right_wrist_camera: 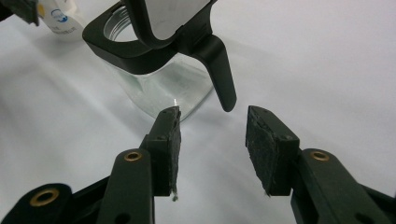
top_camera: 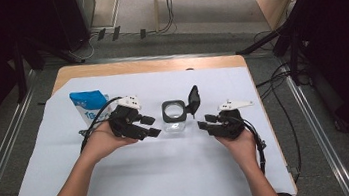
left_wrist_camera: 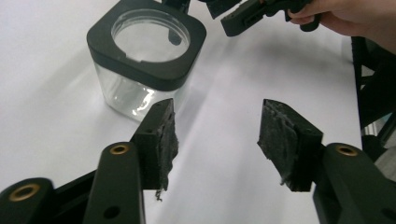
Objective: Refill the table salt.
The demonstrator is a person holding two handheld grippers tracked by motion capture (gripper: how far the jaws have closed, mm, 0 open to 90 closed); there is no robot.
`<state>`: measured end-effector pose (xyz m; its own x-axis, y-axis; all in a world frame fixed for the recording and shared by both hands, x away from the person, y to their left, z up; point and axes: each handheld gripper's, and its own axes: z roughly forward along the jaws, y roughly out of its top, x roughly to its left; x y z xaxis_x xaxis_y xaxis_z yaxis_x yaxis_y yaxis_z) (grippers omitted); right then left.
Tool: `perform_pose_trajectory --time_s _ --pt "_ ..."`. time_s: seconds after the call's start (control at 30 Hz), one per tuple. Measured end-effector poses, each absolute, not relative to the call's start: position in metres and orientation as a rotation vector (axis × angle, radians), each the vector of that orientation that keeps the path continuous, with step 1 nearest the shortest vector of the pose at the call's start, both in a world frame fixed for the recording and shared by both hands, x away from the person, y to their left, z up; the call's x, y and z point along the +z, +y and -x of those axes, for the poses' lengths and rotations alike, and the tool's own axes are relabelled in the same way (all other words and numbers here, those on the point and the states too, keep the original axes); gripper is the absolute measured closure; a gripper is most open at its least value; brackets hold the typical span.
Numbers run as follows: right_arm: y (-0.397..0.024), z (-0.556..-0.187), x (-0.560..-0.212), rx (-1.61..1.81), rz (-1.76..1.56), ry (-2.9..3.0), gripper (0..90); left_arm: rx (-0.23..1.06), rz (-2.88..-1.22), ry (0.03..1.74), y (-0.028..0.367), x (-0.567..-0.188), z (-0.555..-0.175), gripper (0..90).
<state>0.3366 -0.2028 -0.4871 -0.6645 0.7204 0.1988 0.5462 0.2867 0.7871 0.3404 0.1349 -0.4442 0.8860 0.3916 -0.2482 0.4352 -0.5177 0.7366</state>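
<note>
Both tongs stand open with nothing between their pads: left gripper (top_camera: pixel 152 126) just left of the jar (top_camera: pixel 174 116), right gripper (top_camera: pixel 204 122) just right of it. Mid-sheet, the jar looks like hard, slick glass with its hinged lid (top_camera: pixel 193 99) raised. Best gripped across the black collar, gently.

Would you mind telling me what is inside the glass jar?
The glass jar looks empty: the white sheet shows through its open black collar and clear walls. The collar hides the corners inside.
</note>
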Motion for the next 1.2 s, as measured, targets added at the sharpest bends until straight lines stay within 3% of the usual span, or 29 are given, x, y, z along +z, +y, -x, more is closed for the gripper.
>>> perform_pose_trajectory --time_s 0.57,1.2 --pt "-0.207 -0.343 -0.490 1.306 -1.206 2.343 50.0 -0.033 -2.151 0.692 0.168 -0.453 -0.332 48.5" --pt "-0.204 -0.354 -0.487 1.311 -1.185 2.364 50.3 0.039 -2.073 0.840 0.234 -0.446 -0.317 50.6"
